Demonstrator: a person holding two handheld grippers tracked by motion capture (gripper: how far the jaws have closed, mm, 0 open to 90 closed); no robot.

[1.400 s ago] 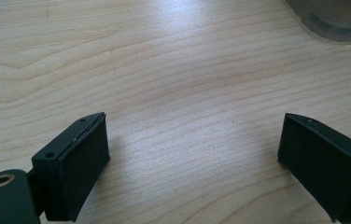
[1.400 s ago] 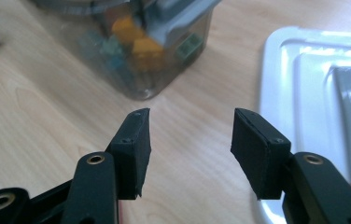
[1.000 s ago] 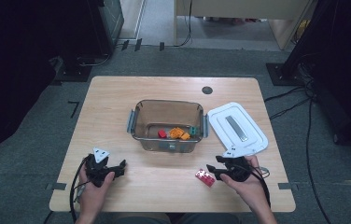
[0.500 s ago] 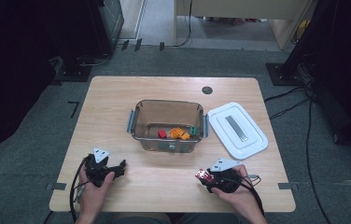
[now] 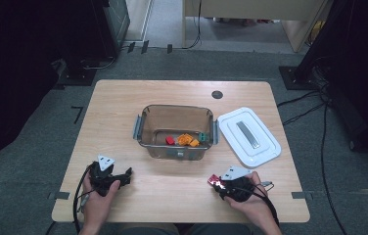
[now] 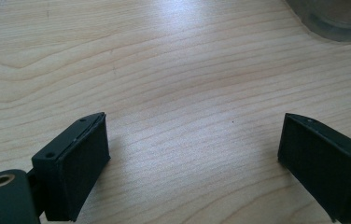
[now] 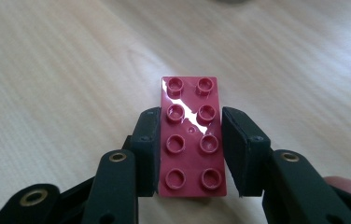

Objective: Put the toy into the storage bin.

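A dark red studded brick [image 7: 192,135] lies flat on the pale wooden worktop [image 5: 182,196], near its front edge on the person's right, and the right gripper [image 5: 219,185] is set over it. In the right gripper view the brick runs lengthwise between the two black fingers [image 7: 146,149], studs up, its near half between the pads and its far half reaching out past the fingertips. The fingers have just been closing on it: the left pad lies against the brick's long side, while the right pad stands right at the other long side, and I cannot tell whether it presses yet. The brick sits flat on the wood, not lifted. In the high view the brick shows as a small red patch just left of the right hand [image 5: 248,198]. The left gripper [image 5: 123,175] rests low over bare worktop at the front left, well apart from the brick, its fingers [image 6: 78,170] spread wide with nothing between them. Behind both, at mid-worktop, stands a clear bin [image 5: 145,129] holding a few small orange and red pieces, with its white lid [image 5: 265,147] lying flat just to its right.
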